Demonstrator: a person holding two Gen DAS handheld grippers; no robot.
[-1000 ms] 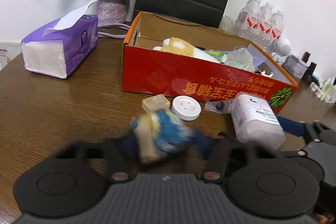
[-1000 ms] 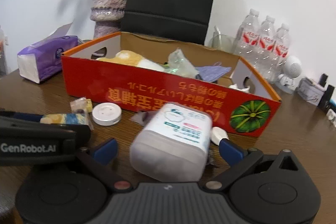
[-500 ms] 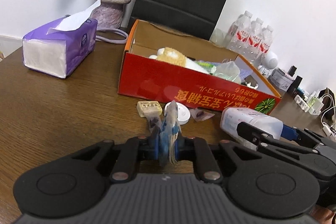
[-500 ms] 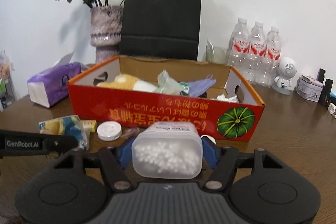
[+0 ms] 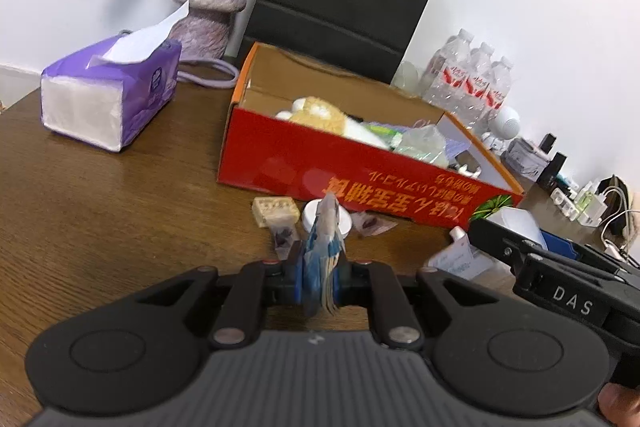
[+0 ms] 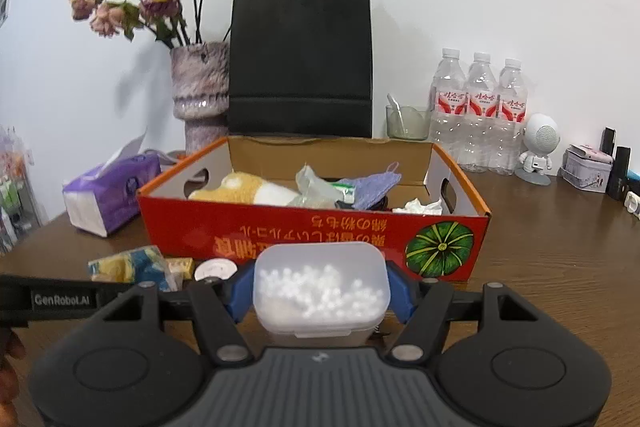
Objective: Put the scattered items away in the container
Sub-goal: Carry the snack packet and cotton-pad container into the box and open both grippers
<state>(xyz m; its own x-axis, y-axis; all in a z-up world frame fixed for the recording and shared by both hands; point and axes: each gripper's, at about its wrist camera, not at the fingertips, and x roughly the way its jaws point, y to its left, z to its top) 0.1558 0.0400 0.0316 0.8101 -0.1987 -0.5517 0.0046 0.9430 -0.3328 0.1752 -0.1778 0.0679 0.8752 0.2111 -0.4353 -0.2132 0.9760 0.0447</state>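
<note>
A crinkly blue-and-yellow foil snack packet (image 5: 323, 259) is standing on edge between the blue pads of the left gripper (image 5: 320, 285), whose jaws are pressing nearly together on its thin, creased body. From the right wrist view the same packet (image 6: 132, 265) is showing its broad face, held above the dark, wood-grain table (image 5: 100, 211).

The right gripper (image 6: 320, 291) is clamping a translucent, rounded-rectangular plastic tub of white cotton balls (image 6: 322, 289); its jaws are standing wide apart, one blue pad flat against each side of the tub. The tub is facing the camera bottom-first, just in front of the glossy red cardboard box with the green pumpkin print (image 6: 440, 247).

That box is sitting open-topped in the middle of the table, with raw brown card inside, and is holding a fuzzy yellow-and-white plush toy (image 6: 244, 189), a clear crumpled plastic bag (image 6: 314, 185), a knitted lilac cloth (image 6: 374, 183) and a wad of white tissue (image 6: 418, 207).

On the table, just in front of the box's long red wall, a small beige rectangular biscuit pack (image 5: 276, 210), a flat round white plastic lid (image 5: 344, 223) and two small clear sachets with dark contents (image 5: 372, 223) are lying close together. Both grippers are sitting on the near side of these items, with the box beyond them.
</note>
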